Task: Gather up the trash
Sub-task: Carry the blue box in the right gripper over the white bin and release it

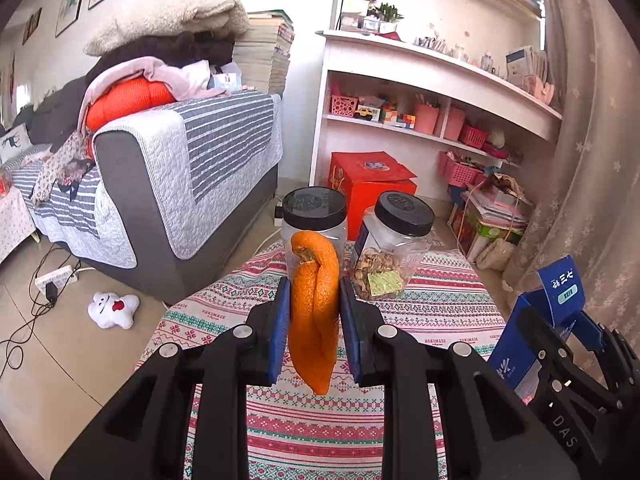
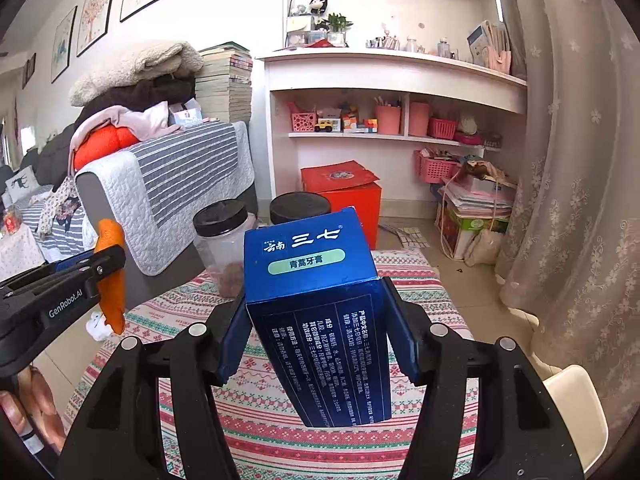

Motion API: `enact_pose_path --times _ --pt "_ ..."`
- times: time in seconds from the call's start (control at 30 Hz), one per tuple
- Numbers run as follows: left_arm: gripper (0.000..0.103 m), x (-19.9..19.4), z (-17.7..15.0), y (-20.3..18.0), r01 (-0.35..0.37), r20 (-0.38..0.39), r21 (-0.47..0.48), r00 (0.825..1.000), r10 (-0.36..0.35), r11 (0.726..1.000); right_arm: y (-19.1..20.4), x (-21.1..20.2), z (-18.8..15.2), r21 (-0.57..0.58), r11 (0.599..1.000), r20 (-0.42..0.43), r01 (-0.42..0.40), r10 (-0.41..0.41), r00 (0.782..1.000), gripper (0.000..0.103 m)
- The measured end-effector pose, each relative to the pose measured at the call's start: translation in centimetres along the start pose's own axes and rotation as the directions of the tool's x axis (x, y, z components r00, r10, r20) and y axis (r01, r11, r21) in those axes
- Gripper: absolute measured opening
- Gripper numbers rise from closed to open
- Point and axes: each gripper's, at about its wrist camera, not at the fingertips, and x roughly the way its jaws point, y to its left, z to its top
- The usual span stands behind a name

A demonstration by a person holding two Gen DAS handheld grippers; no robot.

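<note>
My left gripper [image 1: 314,312] is shut on a curled orange peel [image 1: 314,320] and holds it above the patterned tablecloth [image 1: 440,308]. My right gripper [image 2: 316,328] is shut on a blue toothpaste box [image 2: 320,320], held upright above the same cloth [image 2: 272,440]. In the left wrist view the right gripper [image 1: 560,344] with the box [image 1: 560,288] is at the far right. In the right wrist view the left gripper [image 2: 86,266] with the peel [image 2: 112,296] is at the left.
Two clear jars with black lids [image 1: 314,216] [image 1: 396,240] stand at the table's far edge. A grey sofa [image 1: 180,168] with blankets is to the left. A red box [image 1: 368,188], white shelves [image 1: 420,80] and a curtain [image 1: 592,160] lie beyond. A plush toy [image 1: 114,310] lies on the floor.
</note>
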Motion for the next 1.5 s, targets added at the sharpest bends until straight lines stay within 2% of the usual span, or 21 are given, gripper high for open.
enact_pose_path --times 0.37,0.57,0.7,0.97,1.07,1.1,1.13,1.2,1.3,1.37,1.5 --pt "0.024 -0.1 -0.6 -5.9 0.014 0.040 0.040 0.999 -0.016 0.999 -4.2 -1.4 0.2 0.065 0.984 0.024 0.165 -0.167 0.986 0.057" --pt "0.024 -0.4 -1.2 -9.1 0.042 0.046 0.070 0.998 -0.045 0.997 -7.6 -2.9 0.0 0.099 0.959 0.033 0.265 -0.269 0.963 0.057" --pt "0.024 -0.7 -1.6 -11.2 0.066 0.051 0.087 0.996 -0.071 0.994 -10.6 -3.9 -0.2 0.123 0.932 0.017 0.342 -0.346 0.938 0.058" --pt "0.025 -0.7 -3.1 -15.3 0.106 0.033 0.149 0.993 -0.112 0.983 -17.6 -5.5 -1.6 0.165 0.850 -0.072 0.501 -0.496 0.865 0.059" --pt "0.025 -0.5 -3.6 -16.7 0.121 0.025 0.171 0.992 -0.127 0.978 -20.1 -5.9 -2.4 0.163 0.822 -0.127 0.546 -0.531 0.838 0.063" --pt "0.025 -0.5 -3.9 -17.2 0.128 0.021 0.177 0.991 -0.134 0.976 -20.9 -6.2 -2.7 0.168 0.809 -0.133 0.564 -0.548 0.826 0.071" --pt "0.025 -0.5 -4.1 -17.6 0.137 0.014 0.182 0.990 -0.142 0.974 -21.6 -6.8 -3.0 0.184 0.790 -0.127 0.585 -0.571 0.811 0.083" --pt "0.025 -0.5 -4.5 -18.6 0.159 -0.002 0.191 0.987 -0.161 0.969 -23.0 -8.1 -3.2 0.213 0.749 -0.107 0.627 -0.620 0.777 0.094" --pt "0.025 -0.5 -5.2 -20.3 0.181 -0.011 0.223 0.983 -0.183 0.958 -25.1 -9.9 -3.2 0.249 0.710 -0.087 0.659 -0.661 0.745 0.096" --pt "0.025 -0.8 -5.4 -21.4 0.197 -0.012 0.241 0.980 -0.200 0.950 -26.5 -11.0 -3.1 0.288 0.686 -0.085 0.668 -0.677 0.731 0.096" --pt "0.027 -1.4 -5.9 -24.1 0.265 -0.041 0.262 0.964 -0.263 0.928 -28.7 -12.8 -2.8 0.352 0.631 -0.089 0.691 -0.713 0.696 0.096"
